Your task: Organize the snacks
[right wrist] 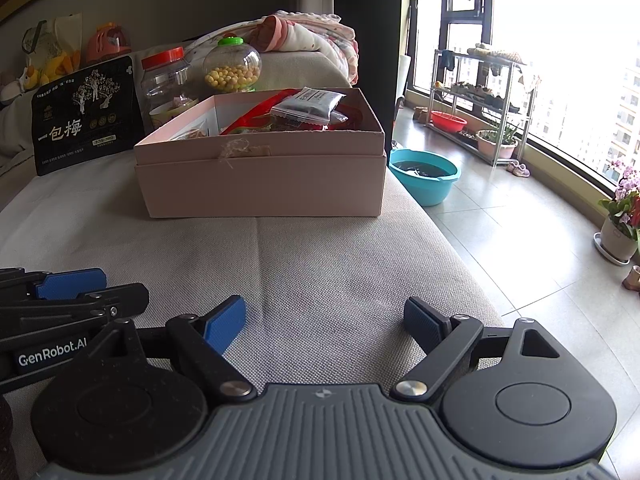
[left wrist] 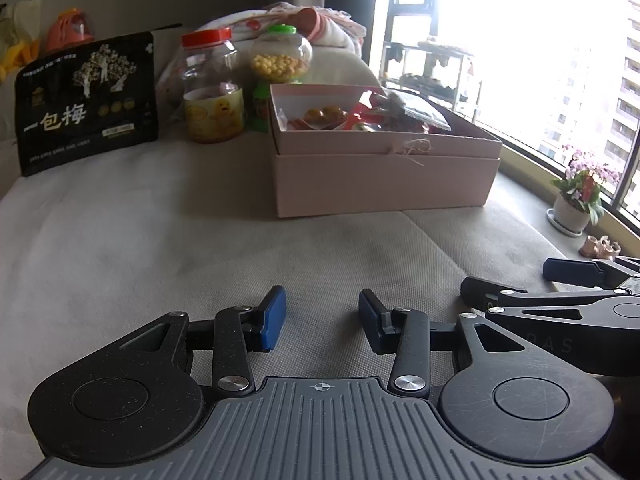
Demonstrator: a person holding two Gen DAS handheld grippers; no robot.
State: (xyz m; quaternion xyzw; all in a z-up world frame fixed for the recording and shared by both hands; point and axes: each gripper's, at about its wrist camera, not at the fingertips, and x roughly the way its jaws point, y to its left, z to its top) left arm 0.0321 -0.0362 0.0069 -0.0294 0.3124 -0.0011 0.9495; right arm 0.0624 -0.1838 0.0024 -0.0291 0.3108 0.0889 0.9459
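I see snacks piled in pink box on sofa | black pouch, two jars behind it | left hand-held gripper gapped, empty | right hand-held gripper wide, empty

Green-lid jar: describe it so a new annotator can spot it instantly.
Find the pink box on the grey cushion. Behind its far left corner stand two clear jars beside a black pouch. The green-lid jar is the round, globe-shaped one nearest the box, holding small yellow balls; the red-lid jar next to it is taller, straight-sided, with a yellow label.
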